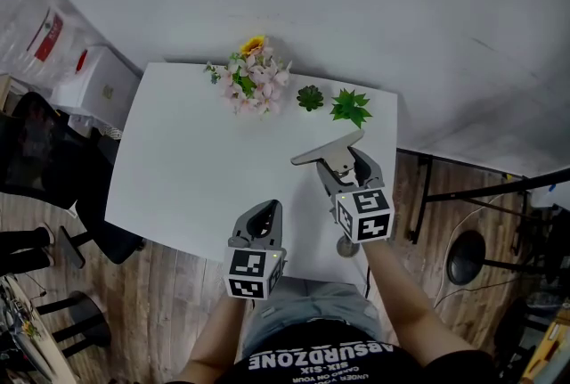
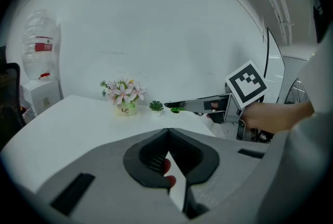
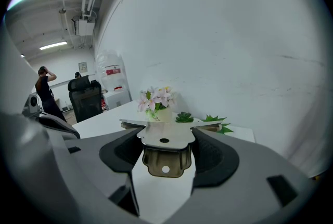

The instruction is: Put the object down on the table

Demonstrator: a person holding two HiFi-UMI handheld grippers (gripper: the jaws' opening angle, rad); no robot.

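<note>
Dull grey metal, flat and T-shaped with a small round hole, the bracket [image 3: 165, 137] is pinched in the right gripper [image 1: 343, 165] over the smooth white table [image 1: 187, 177], right of the flower bouquet [image 1: 256, 75]. The left gripper [image 1: 264, 215] is pressed together, empty.

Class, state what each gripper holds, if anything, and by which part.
The right gripper clamps a metal bracket by its narrow, holed end; the wide end juts forward. The left gripper holds nothing.
</note>
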